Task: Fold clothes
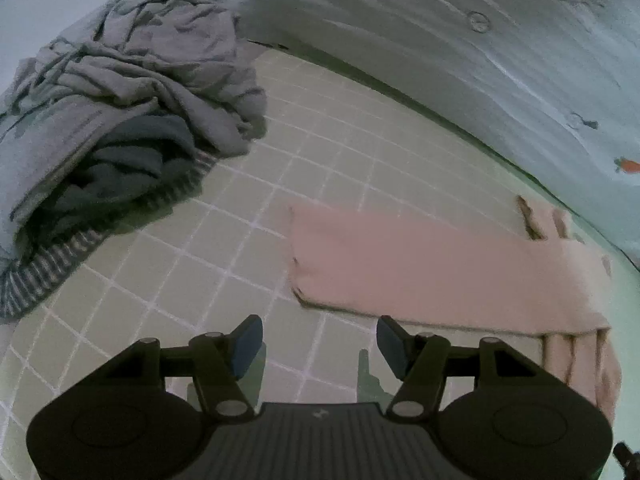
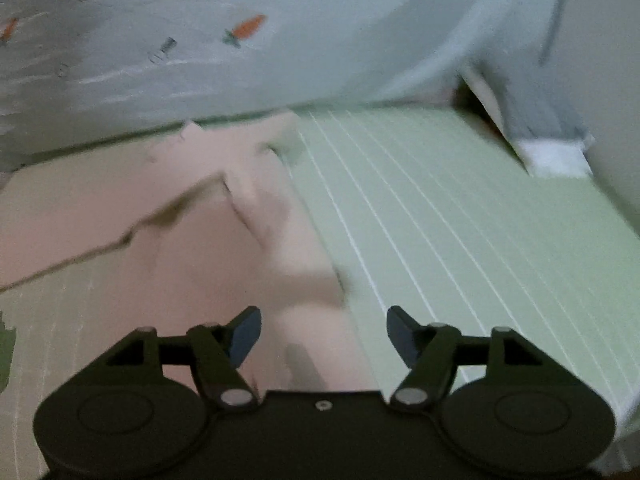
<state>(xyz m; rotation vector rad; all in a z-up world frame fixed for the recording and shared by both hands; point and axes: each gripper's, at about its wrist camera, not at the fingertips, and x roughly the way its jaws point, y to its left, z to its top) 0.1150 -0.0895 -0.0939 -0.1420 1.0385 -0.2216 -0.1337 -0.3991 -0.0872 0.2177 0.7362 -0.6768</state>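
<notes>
Left hand-held gripper point(image 1: 320, 346) and right hand-held gripper point(image 2: 324, 336) both gape, empty.

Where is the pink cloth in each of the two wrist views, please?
Left wrist view: the pink cloth lies flat at right of centre, ahead of the open left gripper.
Right wrist view: the pink cloth fills the left and centre, reaching under the open right gripper.
Shared landmark: the orange carrot print on the pale fabric behind.
</notes>
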